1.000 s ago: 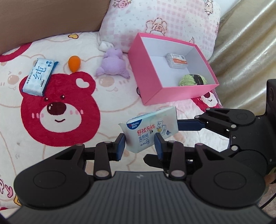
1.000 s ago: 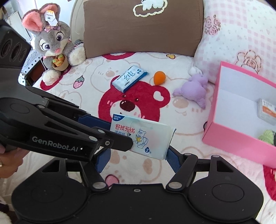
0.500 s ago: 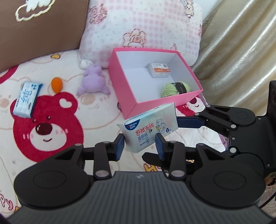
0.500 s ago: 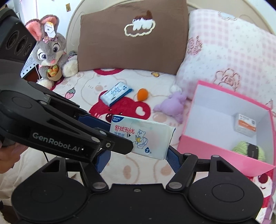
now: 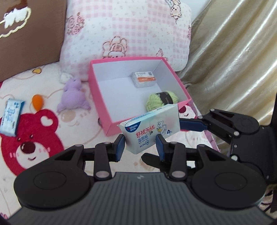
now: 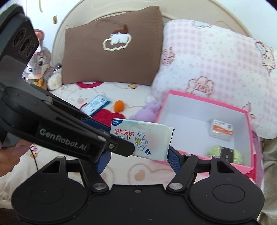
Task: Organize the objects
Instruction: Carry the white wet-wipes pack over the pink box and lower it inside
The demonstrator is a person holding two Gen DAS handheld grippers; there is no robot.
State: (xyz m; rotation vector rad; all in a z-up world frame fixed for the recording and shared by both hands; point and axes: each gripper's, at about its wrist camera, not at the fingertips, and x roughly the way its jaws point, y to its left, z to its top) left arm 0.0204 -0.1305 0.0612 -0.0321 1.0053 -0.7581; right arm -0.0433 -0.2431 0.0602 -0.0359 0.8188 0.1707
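Got both grippers angled down at the pink box. My left gripper and right gripper are both clamped on the wet wipes pack, one at each end, holding it tilted in the air just at the box's near corner.

A bedroom in a home: a bed with a bear-print quilt, a brown pillow and a pink checked pillow leaning on a curved headboard, a rabbit plush in the corner, and a gold curtain beside the bed.
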